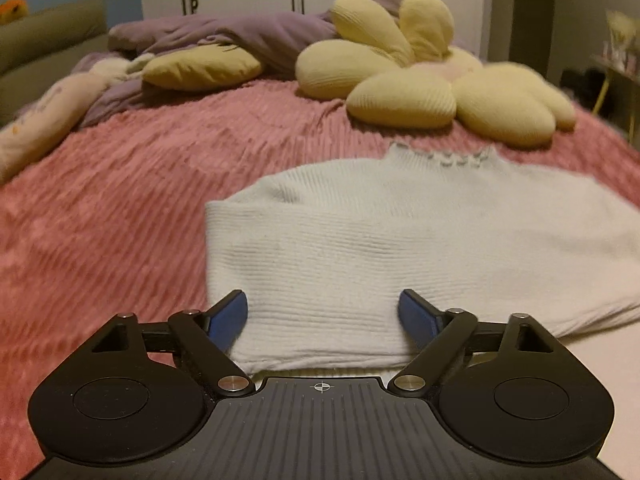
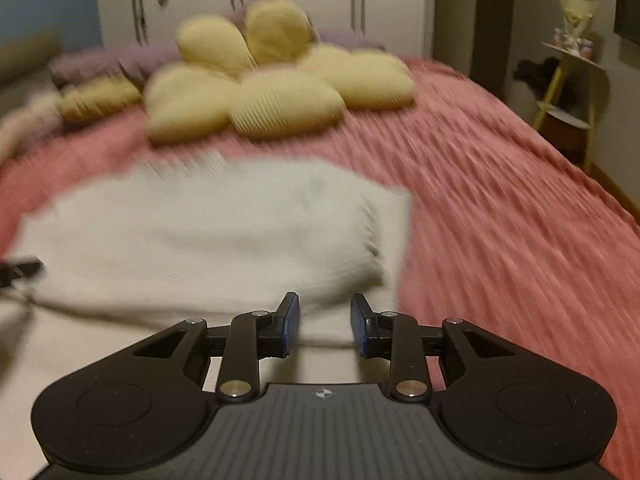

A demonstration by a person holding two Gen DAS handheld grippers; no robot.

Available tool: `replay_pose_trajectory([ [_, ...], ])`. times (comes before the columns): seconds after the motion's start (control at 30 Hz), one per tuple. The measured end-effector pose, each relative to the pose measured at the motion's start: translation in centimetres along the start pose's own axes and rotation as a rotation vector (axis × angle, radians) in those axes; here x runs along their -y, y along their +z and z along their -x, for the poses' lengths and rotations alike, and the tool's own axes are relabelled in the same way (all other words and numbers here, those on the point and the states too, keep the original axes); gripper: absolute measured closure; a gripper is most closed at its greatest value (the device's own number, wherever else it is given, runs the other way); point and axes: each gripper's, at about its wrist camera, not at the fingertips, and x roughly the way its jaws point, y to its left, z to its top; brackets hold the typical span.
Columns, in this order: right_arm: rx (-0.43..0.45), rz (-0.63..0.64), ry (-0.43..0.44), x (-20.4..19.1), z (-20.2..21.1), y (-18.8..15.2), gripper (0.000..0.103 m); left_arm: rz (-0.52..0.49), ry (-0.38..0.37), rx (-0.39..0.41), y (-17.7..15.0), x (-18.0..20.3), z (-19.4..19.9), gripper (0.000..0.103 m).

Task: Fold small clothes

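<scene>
A: Left side first. Where is the sweater [image 1: 360,240] against the left gripper [image 1: 323,314]?

B: Straight ahead and below it, flat on the pink cover [image 1: 120,208]. The jaws stand wide apart with nothing pinched; the near hem lies in the gap between them, and the folded left edge sits just left of the blue pads [image 1: 229,316].

A: And its long axis?

B: Crosswise, running left to right, with the collar on the far side toward the yellow cushion [image 1: 420,84].

A: The right gripper [image 2: 325,326]?

B: Its jaws are narrow but apart, empty, over the sweater's right near corner. That view is blurred.

A: Which is nearer?

B: Both hover at the near hem, one at each end, so I'd guess a fold away toward the collar.
</scene>
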Motion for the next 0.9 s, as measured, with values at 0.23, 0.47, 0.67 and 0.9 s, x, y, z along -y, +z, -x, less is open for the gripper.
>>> replay_pose_trajectory([
  [0.23, -0.036, -0.103, 0.046, 1.6, 0.0, 1.2, 0.078, 0.041, -0.02, -0.04, 1.0, -1.0, 1.0, 0.013],
  [0.47, 0.038, -0.22, 0.192, 5.3, 0.9, 1.2, 0.046, 0.046, -0.043, -0.045, -0.3, -2.2, 2.1, 0.013],
  [0.67, 0.046, -0.158, 0.229, 5.0, -0.3, 2.2, 0.045, 0.083, -0.052, -0.067, 0.1, -2.3, 1.6, 0.012],
  [0.9, 0.053, -0.114, 0.254, 4.6, 0.2, 2.1, 0.07, 0.067, -0.058, -0.07, -0.1, -2.3, 1.4, 0.01],
])
